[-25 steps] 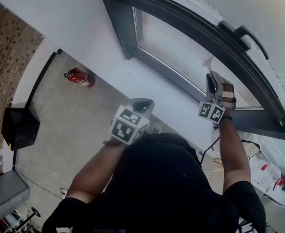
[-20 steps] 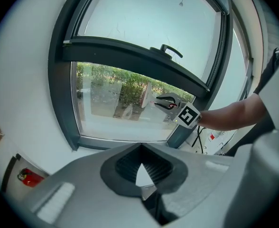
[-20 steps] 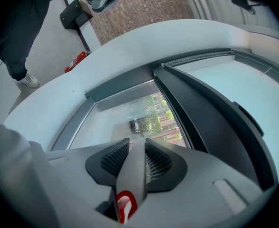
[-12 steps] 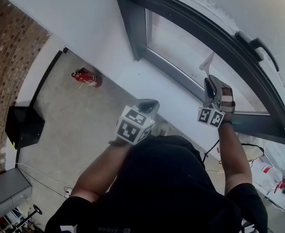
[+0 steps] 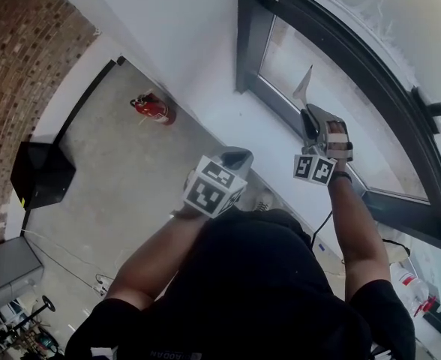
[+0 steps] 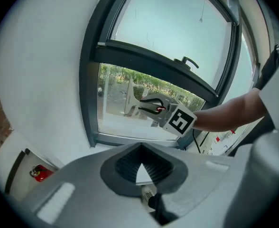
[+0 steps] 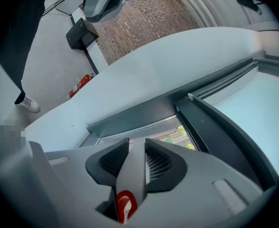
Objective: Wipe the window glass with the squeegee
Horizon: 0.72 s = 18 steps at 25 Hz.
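In the head view, the squeegee (image 5: 304, 88) is being held up in front of the window glass (image 5: 355, 118) by the right gripper (image 5: 310, 120). Its pale blade end is pointing up and away from the jaws, toward the lower left corner of the pane beside the dark window frame (image 5: 248, 36). Whether the blade is being pressed onto the glass cannot be told from here. The left gripper (image 5: 234, 158) is being carried low, close to the person's body and well apart from the pane, so the right hand is being kept much the nearer to the work.

In the left gripper view, the left gripper's jaws (image 6: 140, 148) are being held together at their tips with nothing between them; only a sliver of the pale wall below the window is being seen through the gap behind the tips. Ahead, the right gripper is being shown in front of the lower pane, with the squeegee standing roughly upright beyond it.

In the right gripper view, the grey handle of the squeegee (image 7: 132, 175) is being clamped between the two ribbed pads, its red end lying nearest the camera. The long axis is being kept in line with the jaws, aimed at the glass just beyond. A pull along the pane is being judged the likely coming stroke.
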Motion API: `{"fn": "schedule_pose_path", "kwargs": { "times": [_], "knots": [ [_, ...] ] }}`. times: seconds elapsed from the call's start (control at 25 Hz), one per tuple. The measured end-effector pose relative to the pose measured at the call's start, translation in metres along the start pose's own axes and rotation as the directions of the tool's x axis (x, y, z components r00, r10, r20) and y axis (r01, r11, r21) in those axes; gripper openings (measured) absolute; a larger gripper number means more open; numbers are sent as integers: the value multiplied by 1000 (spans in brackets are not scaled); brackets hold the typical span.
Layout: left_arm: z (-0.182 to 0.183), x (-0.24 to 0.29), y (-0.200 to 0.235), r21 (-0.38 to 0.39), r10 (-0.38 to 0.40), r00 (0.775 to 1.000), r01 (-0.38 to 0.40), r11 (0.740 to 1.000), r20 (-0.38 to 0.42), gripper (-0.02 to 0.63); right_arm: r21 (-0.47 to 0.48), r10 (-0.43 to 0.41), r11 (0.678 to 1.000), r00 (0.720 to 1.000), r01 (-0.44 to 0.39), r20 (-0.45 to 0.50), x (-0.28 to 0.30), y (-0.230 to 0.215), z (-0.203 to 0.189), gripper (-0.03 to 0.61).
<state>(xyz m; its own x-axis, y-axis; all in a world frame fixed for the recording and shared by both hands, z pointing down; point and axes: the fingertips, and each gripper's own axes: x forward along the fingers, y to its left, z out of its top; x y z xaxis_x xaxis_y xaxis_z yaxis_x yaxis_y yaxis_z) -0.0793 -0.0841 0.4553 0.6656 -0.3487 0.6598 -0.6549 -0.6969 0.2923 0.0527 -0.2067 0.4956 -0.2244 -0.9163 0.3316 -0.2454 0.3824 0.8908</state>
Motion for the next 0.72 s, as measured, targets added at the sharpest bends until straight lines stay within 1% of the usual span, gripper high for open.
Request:
{"fn": "schedule_pose_path", "kwargs": {
  "times": [0.16,0.28,0.52,0.72],
  "knots": [
    [-6,-13,25,-17,18,1000,-18,1000,0,0,-29,32,999,999,-32,6,44,11,26,130],
    [-15,-24,43,-31,30,1000,-31,999,-6,0,-33,36,999,999,-36,-13,78,18,38,130],
    [-37,-41,62,-34,42,999,-43,998,-34,0,11,-12,1000,998,13,-65,138,26,38,129],
    [-60,-55,79,-52,60,995,-64,997,-77,0,21,-42,999,996,44,-79,176,30,40,127]
  ]
}}
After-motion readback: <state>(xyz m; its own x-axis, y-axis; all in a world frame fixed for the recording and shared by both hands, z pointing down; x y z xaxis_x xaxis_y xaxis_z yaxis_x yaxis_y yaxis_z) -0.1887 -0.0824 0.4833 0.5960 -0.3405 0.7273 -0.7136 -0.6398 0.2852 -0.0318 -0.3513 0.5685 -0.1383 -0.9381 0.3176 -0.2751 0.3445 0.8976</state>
